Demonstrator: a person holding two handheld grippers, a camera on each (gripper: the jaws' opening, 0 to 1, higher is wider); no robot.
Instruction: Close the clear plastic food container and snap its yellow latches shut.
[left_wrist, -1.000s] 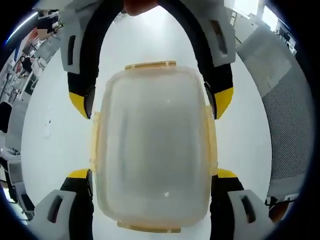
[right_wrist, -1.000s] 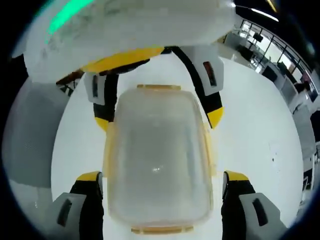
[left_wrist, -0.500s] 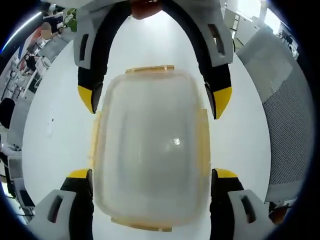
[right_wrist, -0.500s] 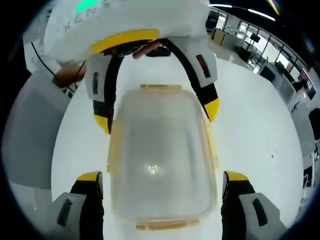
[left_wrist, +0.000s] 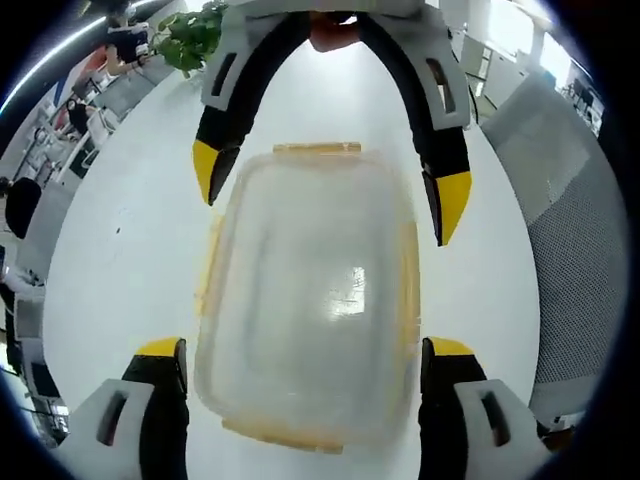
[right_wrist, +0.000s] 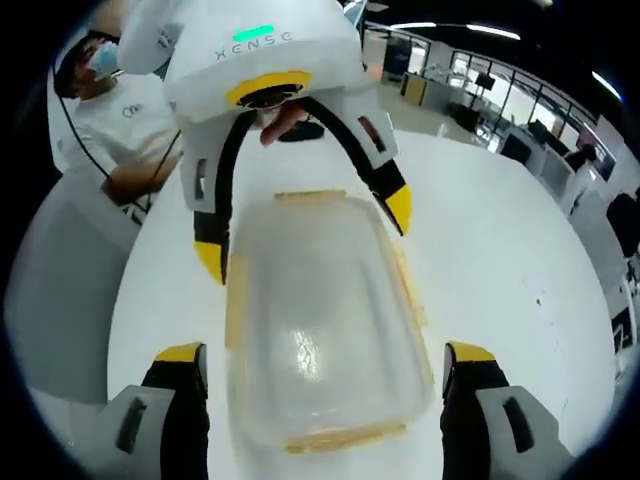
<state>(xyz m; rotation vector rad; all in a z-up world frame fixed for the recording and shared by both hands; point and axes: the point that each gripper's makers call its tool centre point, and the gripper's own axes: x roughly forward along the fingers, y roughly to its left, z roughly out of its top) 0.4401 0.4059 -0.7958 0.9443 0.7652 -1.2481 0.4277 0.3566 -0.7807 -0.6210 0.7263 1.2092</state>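
Overhead, both grippers' fingers wide apart, empty, straddling the clear container (left_wrist: 308, 300); "XENSE", perhaps, on the left gripper (right_wrist: 305, 235).

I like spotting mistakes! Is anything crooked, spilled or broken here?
Nothing stands out. The clear container sits flat on the white table, lid on, no spill or crack visible. Both tools, left and right, are open around it.

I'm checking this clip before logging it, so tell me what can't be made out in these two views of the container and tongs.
- Latches on the container: in both views, fisheye blur leaves it unclear whether they are snapped shut.
- Contents: the cloudy lid hides them in both views.
- Right tongs: bases cut off by the right gripper view's bottom edge.
- Left tongs: same, in the left gripper view.
- Plant: small and blurred there.
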